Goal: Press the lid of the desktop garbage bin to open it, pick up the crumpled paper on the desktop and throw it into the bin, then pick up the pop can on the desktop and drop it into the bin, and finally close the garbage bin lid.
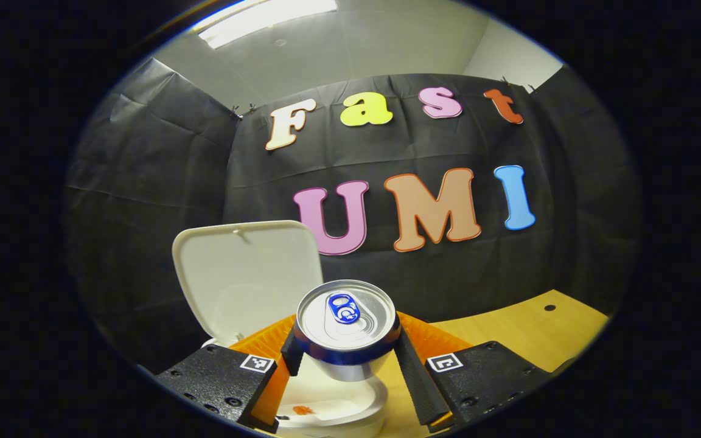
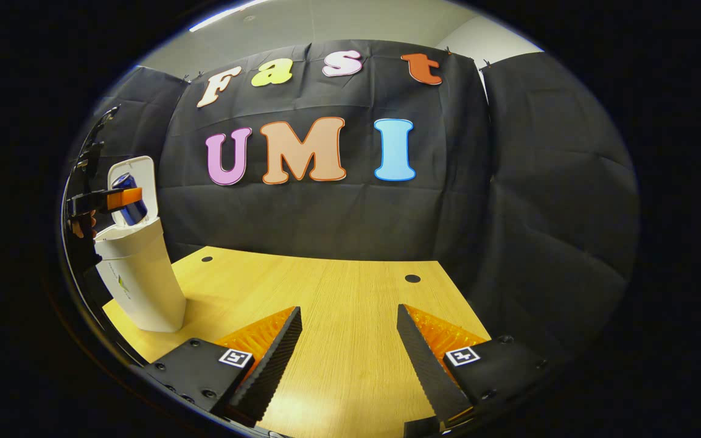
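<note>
Fingers of the left gripper (image 1: 347,359) pinch the can (image 1: 347,328) upright above the open bin (image 1: 332,407), lid (image 1: 247,277) raised behind; the right gripper (image 2: 350,359) hangs spread over the desk (image 2: 350,292). Dropping the can is the step in hand: release, then close the lid. An orange speck in the bin may be debris; the paper is presumably inside.
</note>
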`<state>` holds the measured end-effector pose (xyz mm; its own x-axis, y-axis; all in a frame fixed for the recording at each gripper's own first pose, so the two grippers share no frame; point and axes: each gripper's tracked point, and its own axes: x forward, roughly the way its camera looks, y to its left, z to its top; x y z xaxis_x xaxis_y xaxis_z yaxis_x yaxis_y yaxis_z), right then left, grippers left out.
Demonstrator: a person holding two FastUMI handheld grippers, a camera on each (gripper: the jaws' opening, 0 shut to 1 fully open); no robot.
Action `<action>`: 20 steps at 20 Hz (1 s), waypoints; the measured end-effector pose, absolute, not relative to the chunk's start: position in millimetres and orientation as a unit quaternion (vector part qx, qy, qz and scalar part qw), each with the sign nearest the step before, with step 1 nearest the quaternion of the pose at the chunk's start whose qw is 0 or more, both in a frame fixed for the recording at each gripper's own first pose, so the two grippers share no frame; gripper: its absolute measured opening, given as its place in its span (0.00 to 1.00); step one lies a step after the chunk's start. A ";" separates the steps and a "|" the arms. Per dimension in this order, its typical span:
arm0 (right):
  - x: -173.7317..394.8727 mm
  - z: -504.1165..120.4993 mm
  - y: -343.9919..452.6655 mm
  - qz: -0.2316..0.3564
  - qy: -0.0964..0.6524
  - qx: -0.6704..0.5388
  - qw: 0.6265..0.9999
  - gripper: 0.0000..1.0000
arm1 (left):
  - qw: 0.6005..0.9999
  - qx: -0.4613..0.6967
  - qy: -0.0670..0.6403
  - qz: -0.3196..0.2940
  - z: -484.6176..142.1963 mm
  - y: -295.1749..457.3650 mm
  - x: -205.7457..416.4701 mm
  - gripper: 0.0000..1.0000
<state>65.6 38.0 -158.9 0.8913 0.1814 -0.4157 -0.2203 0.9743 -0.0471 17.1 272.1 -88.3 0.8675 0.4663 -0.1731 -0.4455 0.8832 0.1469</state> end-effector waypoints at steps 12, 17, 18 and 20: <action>68.1 -160.3 45.0 0.110 0.211 -0.053 0.970 0.99 | 0.956 0.045 0.060 0.283 -32.6 333.0 18.4 0.95; 65.6 -164.4 41.5 0.101 0.213 -0.048 0.971 0.99 | 0.953 0.038 0.025 0.300 30.2 378.3 38.9 0.99; 63.5 -165.4 37.6 0.096 0.214 -0.047 0.971 0.99 | 0.952 0.040 0.026 0.301 36.2 387.9 44.7 0.95; 60.4 -167.7 28.7 0.084 0.217 -0.044 0.972 0.99 | 0.952 0.034 0.038 0.300 39.0 402.4 55.6 0.97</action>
<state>60.4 28.7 -167.7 0.8918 0.1452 -0.4286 -0.1830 0.9819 -0.0483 55.6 402.4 39.0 0.8165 0.5750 -0.0516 -0.5697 0.8171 0.0884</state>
